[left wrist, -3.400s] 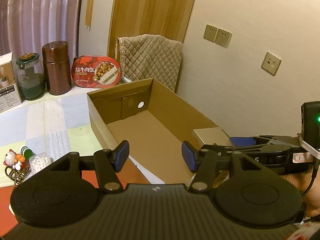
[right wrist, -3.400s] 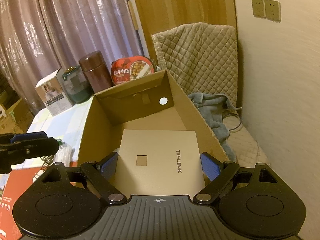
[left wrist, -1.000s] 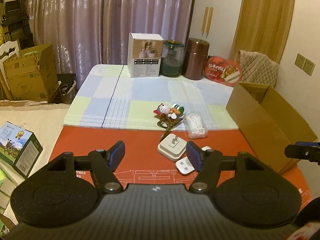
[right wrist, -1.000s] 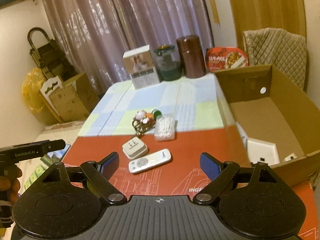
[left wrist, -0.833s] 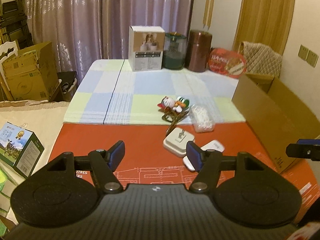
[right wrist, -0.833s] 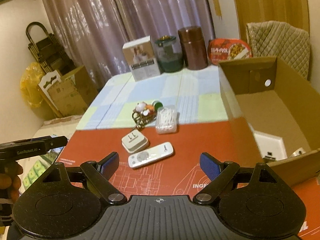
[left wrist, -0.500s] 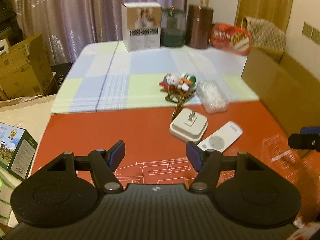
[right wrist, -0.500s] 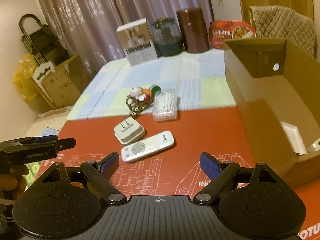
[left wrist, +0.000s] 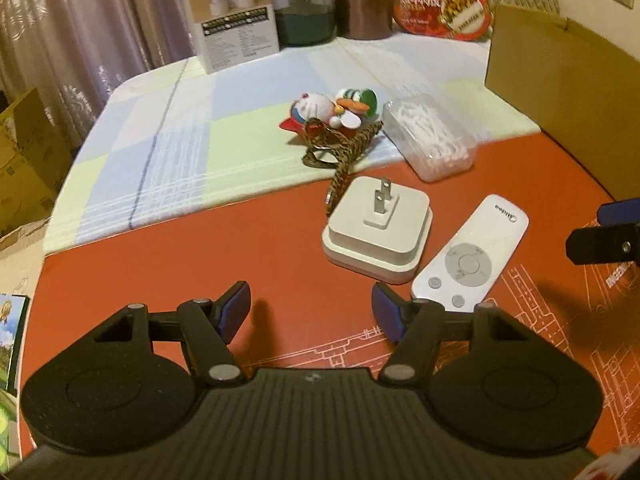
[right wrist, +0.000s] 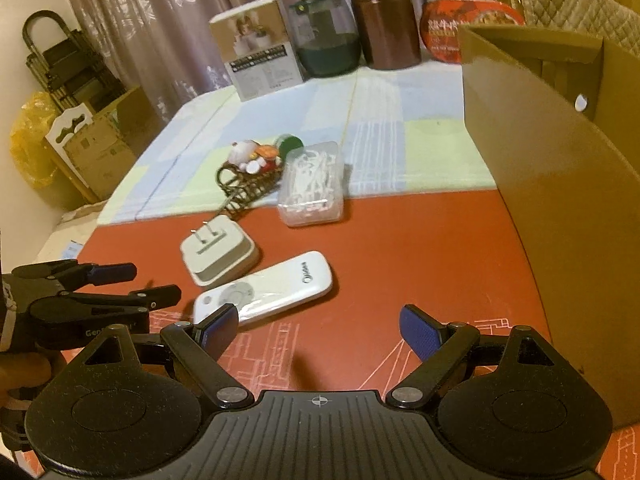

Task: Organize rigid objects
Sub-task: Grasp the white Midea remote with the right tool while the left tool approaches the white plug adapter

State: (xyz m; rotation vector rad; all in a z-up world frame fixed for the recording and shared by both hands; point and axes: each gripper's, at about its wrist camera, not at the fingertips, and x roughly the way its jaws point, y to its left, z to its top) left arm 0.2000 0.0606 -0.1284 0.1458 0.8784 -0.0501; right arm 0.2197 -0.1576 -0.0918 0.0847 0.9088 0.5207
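Both my tools are empty, the left tool (left wrist: 310, 312) half-open and the right tool (right wrist: 316, 334) wide, low in frame before the remote (right wrist: 264, 294), lined up to grab it for the cardboard box (right wrist: 552, 184).

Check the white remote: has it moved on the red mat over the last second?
No. The white remote lies beside the plug adapter as before; only the cameras came closer.

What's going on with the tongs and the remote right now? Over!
Left tongs open, empty. Right tongs open, empty. White remote flat on the red mat, beside the plug adapter, untouched. Nothing blocking it.
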